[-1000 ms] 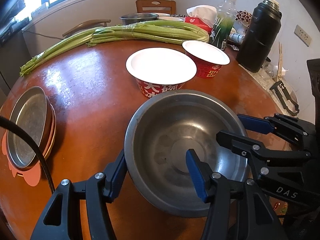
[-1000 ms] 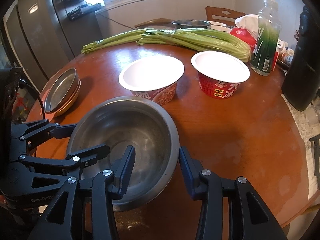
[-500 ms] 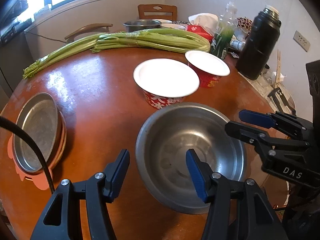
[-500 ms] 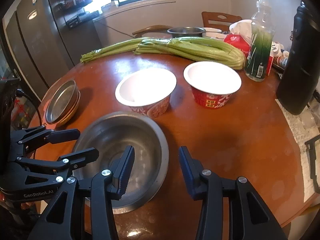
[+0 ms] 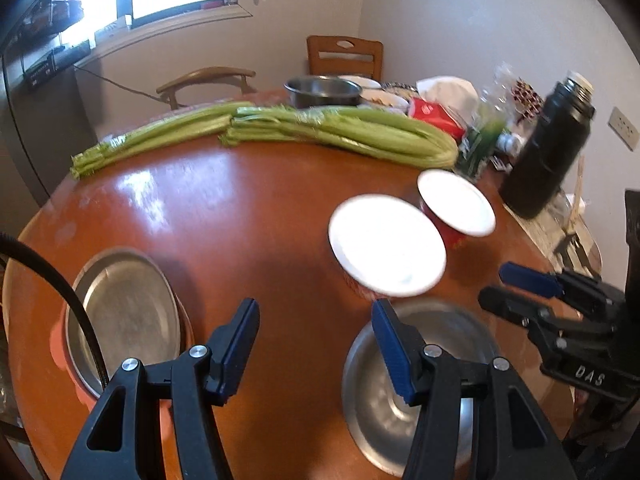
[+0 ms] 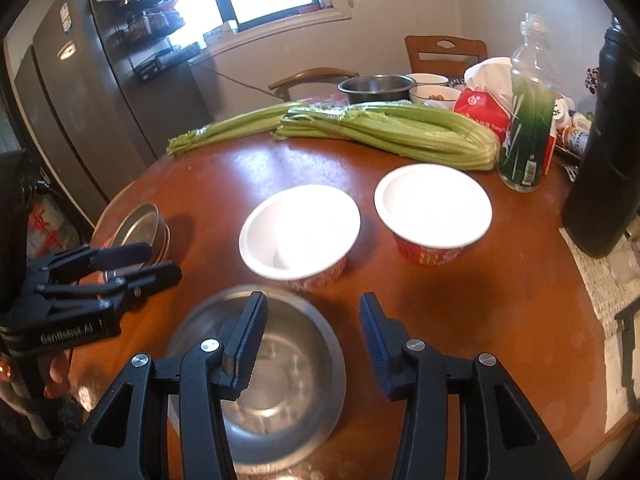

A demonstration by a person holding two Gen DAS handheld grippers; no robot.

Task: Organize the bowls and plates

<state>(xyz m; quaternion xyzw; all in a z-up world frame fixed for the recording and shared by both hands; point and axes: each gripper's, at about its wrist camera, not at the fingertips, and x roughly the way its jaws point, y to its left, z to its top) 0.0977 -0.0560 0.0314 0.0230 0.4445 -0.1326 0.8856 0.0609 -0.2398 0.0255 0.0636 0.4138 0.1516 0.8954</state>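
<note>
The steel bowl [image 6: 256, 380] sits on the round tabletop [image 6: 460, 320] at its near edge, and I'll take it as my marker for everything else. Both sets of tongs hang above it with nothing in them: the left tongs [image 5: 316, 344] stand partly apart over bare wood just to the bowl's left, and the right tongs [image 6: 312, 340] are spreading a little wider, one finger over the bowl's hollow, the other past its rim, neither pad pressing on it. To my eye the bowl is set down there and let go.

Just beyond the bowl is a white-lined paper bowl [image 6: 300, 232], almost touching its far rim, and a second red paper bowl [image 6: 434, 216] farther right. The two match, so nesting them looks sensible. Well to the bowl's left, a stack of shallow metal plates [image 5: 124, 320] rests by the edge, plates kept apart from bowls. Celery [image 6: 360, 128] lies across the far side, well clear.
</note>
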